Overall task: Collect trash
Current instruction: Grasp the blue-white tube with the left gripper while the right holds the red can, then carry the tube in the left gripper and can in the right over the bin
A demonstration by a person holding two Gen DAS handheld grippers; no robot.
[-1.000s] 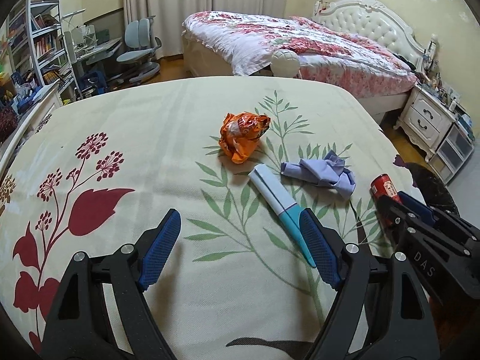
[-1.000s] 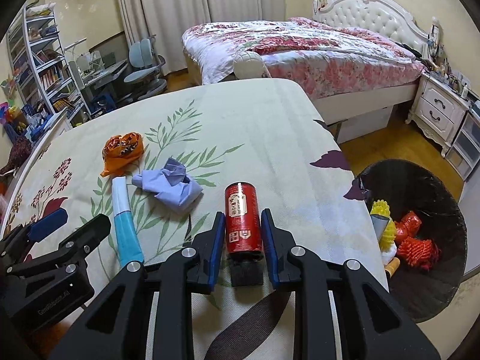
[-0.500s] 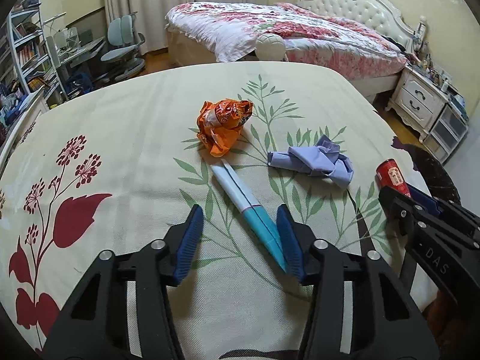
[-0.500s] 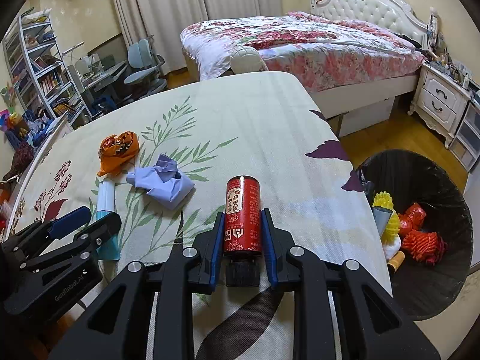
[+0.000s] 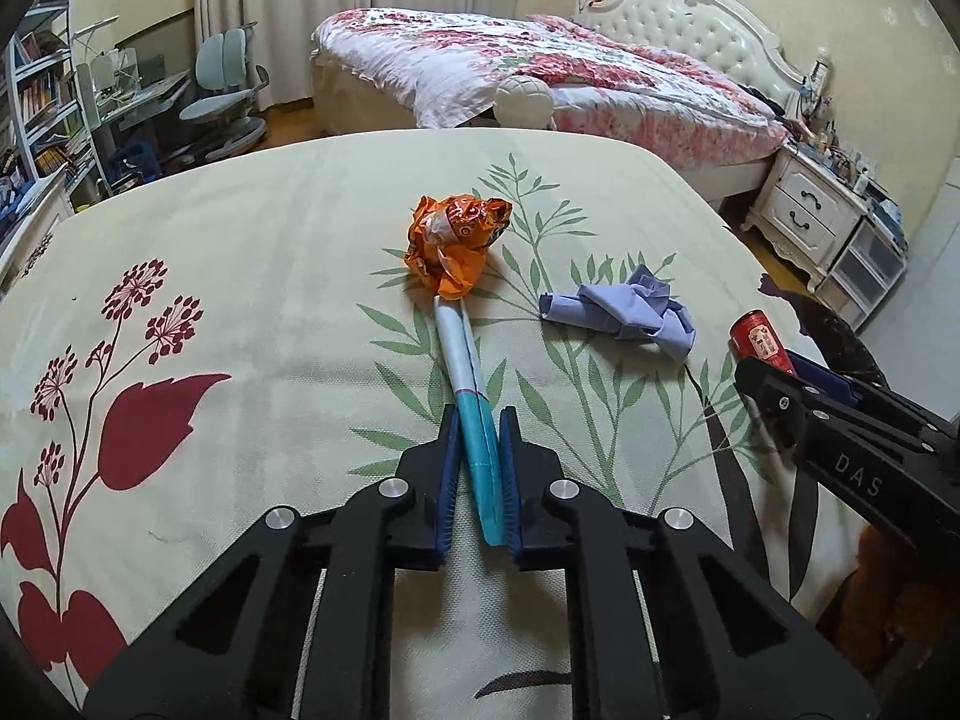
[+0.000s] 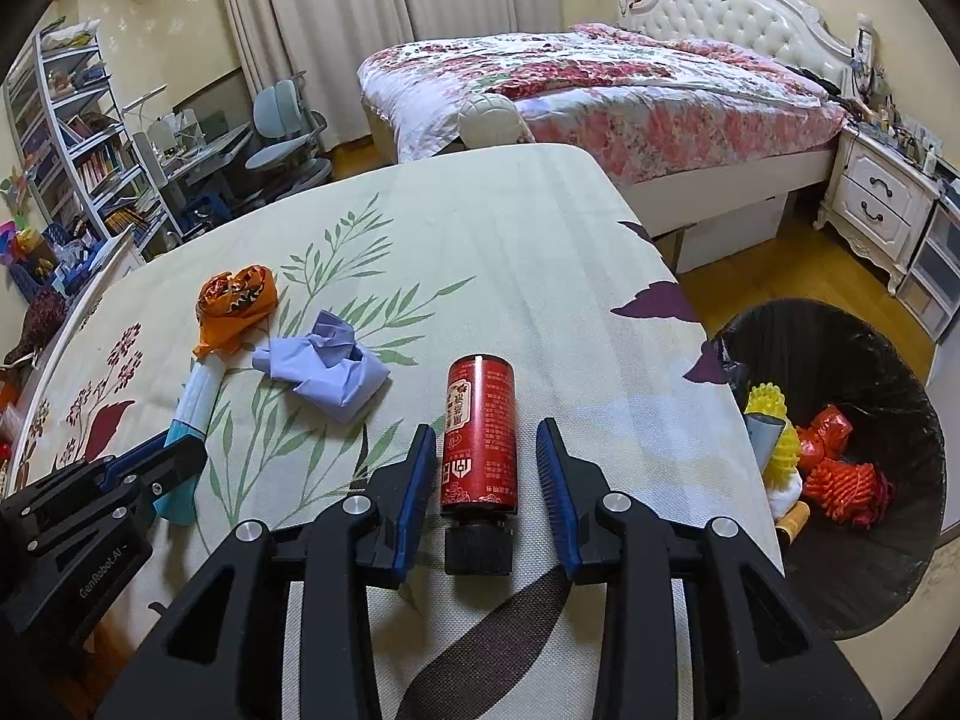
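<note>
Wrapper (image 5: 457, 243) behind tube (image 5: 471, 396); cloth (image 5: 621, 317) right; bin (image 6: 852, 588) beside table (image 6: 540, 228).

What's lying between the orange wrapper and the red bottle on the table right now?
The crumpled blue cloth lies between the orange wrapper and the red bottle, touching neither. The right wrist view shows this best; the left wrist view shows the same order.

Floral bed (image 6: 600, 84), nightstand (image 6: 882, 204), desk chair (image 5: 225, 96), bookshelf (image 6: 72, 138).
</note>
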